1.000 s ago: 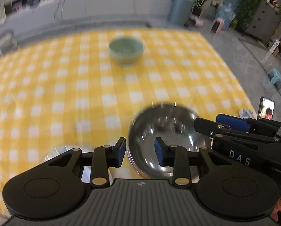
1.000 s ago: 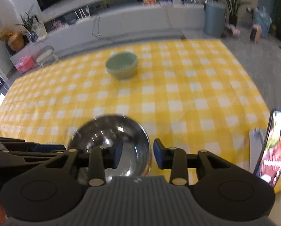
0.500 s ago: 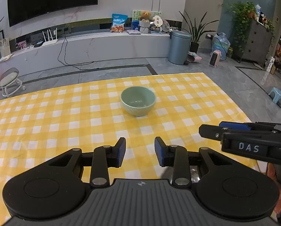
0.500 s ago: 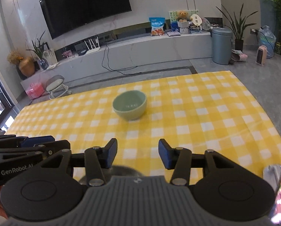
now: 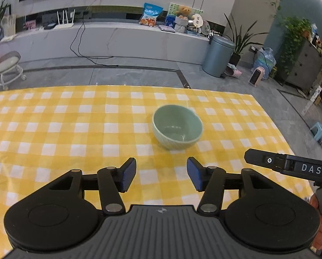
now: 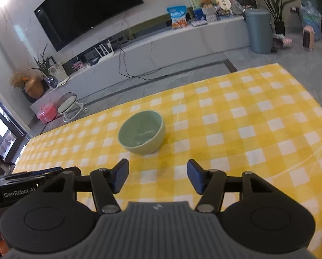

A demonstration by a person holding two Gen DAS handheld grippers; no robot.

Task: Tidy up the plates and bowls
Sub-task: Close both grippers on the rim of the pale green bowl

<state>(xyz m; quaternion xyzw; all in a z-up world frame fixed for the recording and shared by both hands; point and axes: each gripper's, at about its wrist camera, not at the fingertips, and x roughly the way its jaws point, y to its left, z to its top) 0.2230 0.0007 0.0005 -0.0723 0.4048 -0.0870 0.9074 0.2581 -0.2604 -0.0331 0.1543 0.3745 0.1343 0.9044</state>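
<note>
On yellow check cloth [image 5: 53, 129], green bowl [image 5: 177, 127] stood upright, alone, mid-table, ahead of both grippers. Left gripper [image 5: 161, 176] had just been opening; jaws wide, nothing between. Right gripper [image 6: 157, 176] likewise just opening, empty. Bowl apart from both, untouched. Judged step: approach for pickup. Best to come in low, straddle near rim with one pad inside and one outside, close gently; glazed wall likely slippery, so avoid pushing bowl across cloth.

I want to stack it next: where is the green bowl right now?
The green bowl stands upright on the yellow checked tablecloth, ahead of both open grippers, apart from them.
</note>
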